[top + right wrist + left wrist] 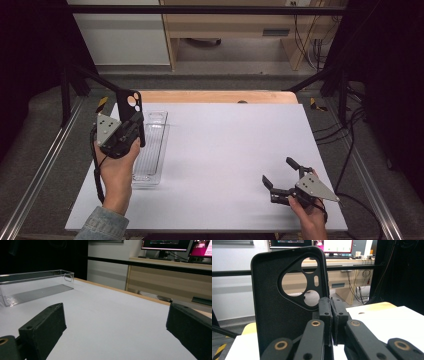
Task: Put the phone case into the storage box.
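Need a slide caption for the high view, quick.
Left gripper holds a black phone case upright over the clear tray; right gripper waits open.

We find no legible text, label, brand or number. The monitors (338, 245) behind the table show coloured windows too small to read; the black phone case (287, 297) carries no marking.

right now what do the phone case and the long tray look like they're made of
Phone case: probably soft matte black plastic or rubber; the inner face looks finely grained, dull, without glare. Tray: clear hard plastic, likely acrylic; the table shows through it and its ribbed floor catches light.
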`<state>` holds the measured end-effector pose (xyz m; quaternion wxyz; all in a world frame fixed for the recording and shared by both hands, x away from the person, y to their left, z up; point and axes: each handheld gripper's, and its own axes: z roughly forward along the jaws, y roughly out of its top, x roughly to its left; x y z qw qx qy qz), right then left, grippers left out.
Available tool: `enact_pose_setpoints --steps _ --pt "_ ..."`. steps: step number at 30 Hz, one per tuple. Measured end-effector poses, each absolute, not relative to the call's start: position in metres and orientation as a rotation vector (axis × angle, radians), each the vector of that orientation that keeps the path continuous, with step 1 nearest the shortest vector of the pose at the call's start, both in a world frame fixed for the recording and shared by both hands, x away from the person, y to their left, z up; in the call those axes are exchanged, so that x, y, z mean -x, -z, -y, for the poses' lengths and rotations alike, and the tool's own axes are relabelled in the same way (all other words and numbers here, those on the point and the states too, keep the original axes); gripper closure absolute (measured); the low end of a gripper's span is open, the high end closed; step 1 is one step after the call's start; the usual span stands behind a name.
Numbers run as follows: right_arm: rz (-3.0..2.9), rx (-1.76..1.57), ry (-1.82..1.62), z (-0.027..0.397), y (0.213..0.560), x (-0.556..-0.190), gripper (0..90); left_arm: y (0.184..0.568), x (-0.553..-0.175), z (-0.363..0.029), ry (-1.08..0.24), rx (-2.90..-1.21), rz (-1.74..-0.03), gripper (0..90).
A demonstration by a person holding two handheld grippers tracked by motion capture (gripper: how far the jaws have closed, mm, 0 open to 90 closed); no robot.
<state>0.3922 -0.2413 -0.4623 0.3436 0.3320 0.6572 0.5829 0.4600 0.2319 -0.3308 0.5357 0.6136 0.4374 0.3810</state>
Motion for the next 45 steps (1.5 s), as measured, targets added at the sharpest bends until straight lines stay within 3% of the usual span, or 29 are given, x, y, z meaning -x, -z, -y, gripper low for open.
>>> enact_pose_setpoints --steps 45 --pt "-1.723 -0.843 -1.516 0.240 0.464 -0.394 3.1 0.351 -0.564 -0.223 -0.893 -1.444 -1.151 87.7"
